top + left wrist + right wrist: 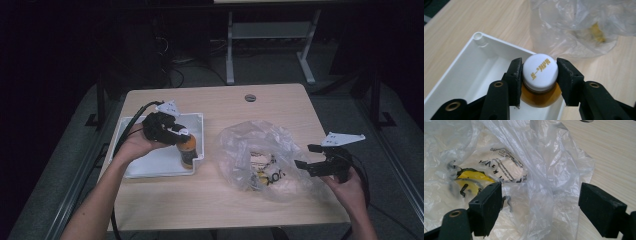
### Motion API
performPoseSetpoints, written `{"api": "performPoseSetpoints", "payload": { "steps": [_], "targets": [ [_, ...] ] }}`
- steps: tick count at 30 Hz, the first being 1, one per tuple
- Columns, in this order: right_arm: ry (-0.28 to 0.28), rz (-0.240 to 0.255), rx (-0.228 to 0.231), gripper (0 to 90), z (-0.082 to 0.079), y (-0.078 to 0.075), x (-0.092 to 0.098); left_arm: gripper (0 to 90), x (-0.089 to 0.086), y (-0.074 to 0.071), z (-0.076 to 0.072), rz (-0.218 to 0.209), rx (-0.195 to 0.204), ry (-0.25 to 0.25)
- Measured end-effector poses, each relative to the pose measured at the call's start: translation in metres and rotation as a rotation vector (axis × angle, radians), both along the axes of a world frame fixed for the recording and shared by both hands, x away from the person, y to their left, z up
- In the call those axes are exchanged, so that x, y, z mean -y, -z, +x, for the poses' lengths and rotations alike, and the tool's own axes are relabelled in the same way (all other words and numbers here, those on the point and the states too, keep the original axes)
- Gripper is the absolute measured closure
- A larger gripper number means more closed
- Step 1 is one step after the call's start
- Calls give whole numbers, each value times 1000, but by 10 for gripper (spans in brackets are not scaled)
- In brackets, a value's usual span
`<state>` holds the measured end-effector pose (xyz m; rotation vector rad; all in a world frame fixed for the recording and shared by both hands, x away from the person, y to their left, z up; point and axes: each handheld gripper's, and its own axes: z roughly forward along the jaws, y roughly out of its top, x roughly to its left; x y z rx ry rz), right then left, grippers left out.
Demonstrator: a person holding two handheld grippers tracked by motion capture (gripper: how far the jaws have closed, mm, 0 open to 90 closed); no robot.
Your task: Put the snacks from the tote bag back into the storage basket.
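A small bottle [187, 152] of amber liquid with a white cap [540, 71] stands upright in the near right corner of a white tray [150, 167]. My left gripper [182, 134] comes at it from above, and its two pads lie against either side of the cap. A crumpled clear plastic bag [260, 145] lies at the table's middle right, with a yellow and black packet [471, 176] showing through it. My right gripper [307, 156] is open at the bag's right edge. Loose bag film [544, 170] hangs between its wide-set jaws, and neither pad presses on it.
The tray's inside [481, 57] has nothing in it apart from the bottle. A round cable hole [250, 97] sits near the table's far edge. Bare wood runs along the front of the table [210, 205]. A white desk frame [230, 50] stands on the floor behind.
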<state>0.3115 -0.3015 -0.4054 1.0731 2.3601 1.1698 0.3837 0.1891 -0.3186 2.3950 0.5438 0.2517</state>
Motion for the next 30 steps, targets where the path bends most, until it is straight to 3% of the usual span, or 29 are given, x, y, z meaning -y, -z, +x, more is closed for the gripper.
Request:
{"api": "performPoseSetpoints", "payload": {
  "steps": [5, 12, 30],
  "targets": [
    [-6, -9, -3, 173, 1, 1, -2, 457, -4, -3, 0, -27, -9, -10],
    [-2, -9, -5, 173, 1, 1, -2, 402, -8, -4, -4, -33, -2, -26],
    [-3, -14, -12, 173, 1, 2, -3, 362, -26, -5, -10, -69, 9, -53]
  ]
}}
